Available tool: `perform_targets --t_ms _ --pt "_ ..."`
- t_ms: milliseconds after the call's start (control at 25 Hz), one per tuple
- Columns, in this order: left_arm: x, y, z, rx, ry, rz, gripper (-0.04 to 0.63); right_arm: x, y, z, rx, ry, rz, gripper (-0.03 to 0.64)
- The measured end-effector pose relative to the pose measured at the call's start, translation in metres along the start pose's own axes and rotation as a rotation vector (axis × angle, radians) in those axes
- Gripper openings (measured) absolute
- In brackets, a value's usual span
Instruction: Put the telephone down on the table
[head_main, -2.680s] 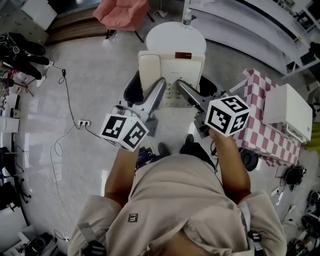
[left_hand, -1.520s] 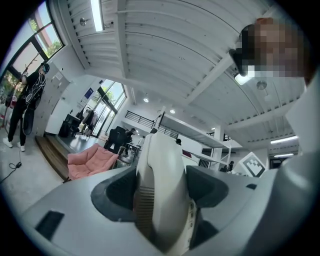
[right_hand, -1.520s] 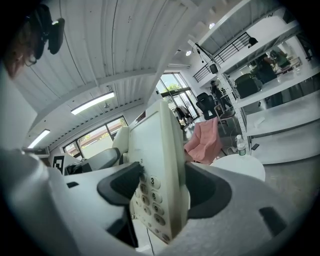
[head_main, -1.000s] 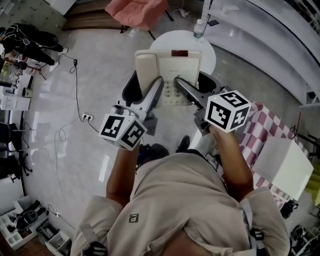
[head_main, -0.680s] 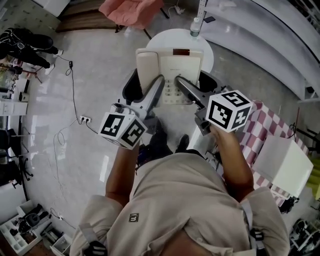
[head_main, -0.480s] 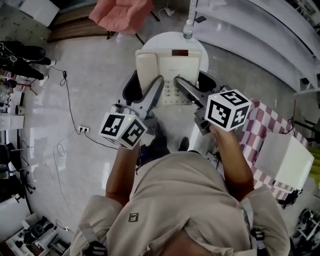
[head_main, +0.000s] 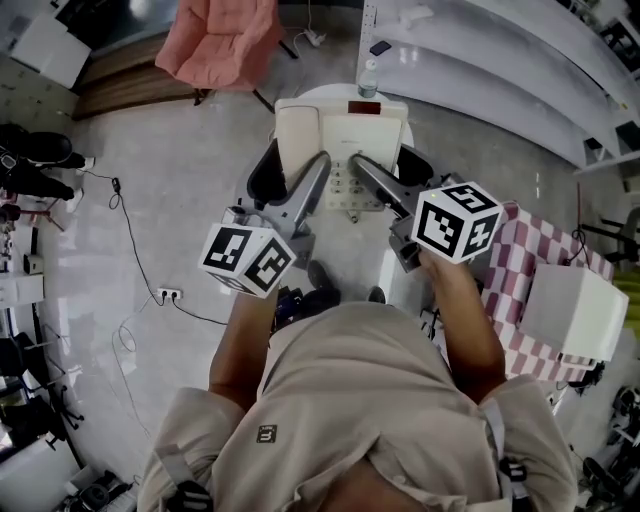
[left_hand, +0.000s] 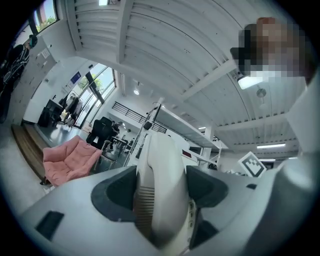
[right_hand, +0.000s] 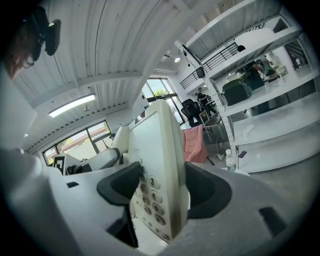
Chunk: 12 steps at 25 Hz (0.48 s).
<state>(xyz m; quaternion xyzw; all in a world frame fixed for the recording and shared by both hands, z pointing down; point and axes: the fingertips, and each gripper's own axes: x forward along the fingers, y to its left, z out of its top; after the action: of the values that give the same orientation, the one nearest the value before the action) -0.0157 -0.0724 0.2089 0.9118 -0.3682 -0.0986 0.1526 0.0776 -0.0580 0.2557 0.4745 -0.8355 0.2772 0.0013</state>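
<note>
Above table (head_main: 320, 92), left hand-held gripper (left_hand: 160, 187), right hand-held gripper (right_hand: 161, 190), closed on telephone (head_main: 345, 135)

Bright, even indoor light, faint sheen on the glossy pale grey floor (head_main: 170, 150) at ten o'clock in the head view, heavy fisheye bending and black corners in both gripper views, white ceiling strip lamp (left_hand: 248, 82) flaring at two o'clock, cream plastic telephone (left_hand: 160, 195) soft-focus at six o'clock, close to the lens.

open-plan office/lab: wht shelving (head_main: 480, 70), pink armchair (head_main: 215, 40), floor cables (head_main: 128, 235)
</note>
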Motion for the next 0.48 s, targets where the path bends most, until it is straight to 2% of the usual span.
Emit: perform_targets --t_ms 480 --pt "0.016 0.045 0.012 -0.015 0.004 -0.084 0.301 0.042 0.001 0.01 -0.002 -0.034 -0.074 0.27"
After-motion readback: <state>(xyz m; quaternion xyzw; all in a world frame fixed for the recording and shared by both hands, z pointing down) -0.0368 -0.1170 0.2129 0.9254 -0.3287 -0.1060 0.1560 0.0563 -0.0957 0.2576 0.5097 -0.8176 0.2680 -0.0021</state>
